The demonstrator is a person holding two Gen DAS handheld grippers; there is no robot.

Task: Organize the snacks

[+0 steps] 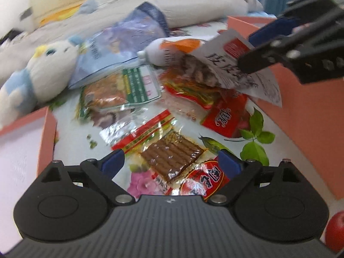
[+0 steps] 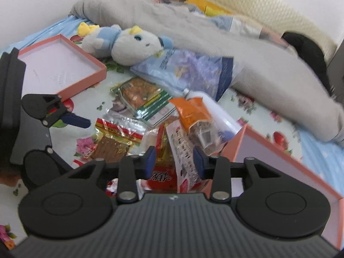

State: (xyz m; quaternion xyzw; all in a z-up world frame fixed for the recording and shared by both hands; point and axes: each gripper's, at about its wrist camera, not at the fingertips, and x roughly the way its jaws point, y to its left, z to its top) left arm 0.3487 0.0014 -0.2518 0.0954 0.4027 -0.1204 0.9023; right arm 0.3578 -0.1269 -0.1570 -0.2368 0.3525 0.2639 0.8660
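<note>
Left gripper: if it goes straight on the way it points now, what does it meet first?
Most likely the clear packet of brown strips, lying between the open fingers of the left gripper on the flowered cloth. Depth is unclear.

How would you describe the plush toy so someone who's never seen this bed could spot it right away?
Start at the shallow pink box lying open on the floral sheet. Just past its far corner, beside the grey blanket, lies the plush toy. It is the only soft, furry thing near the shiny snack packets: white body, blue clothes, yellow bow.
</note>
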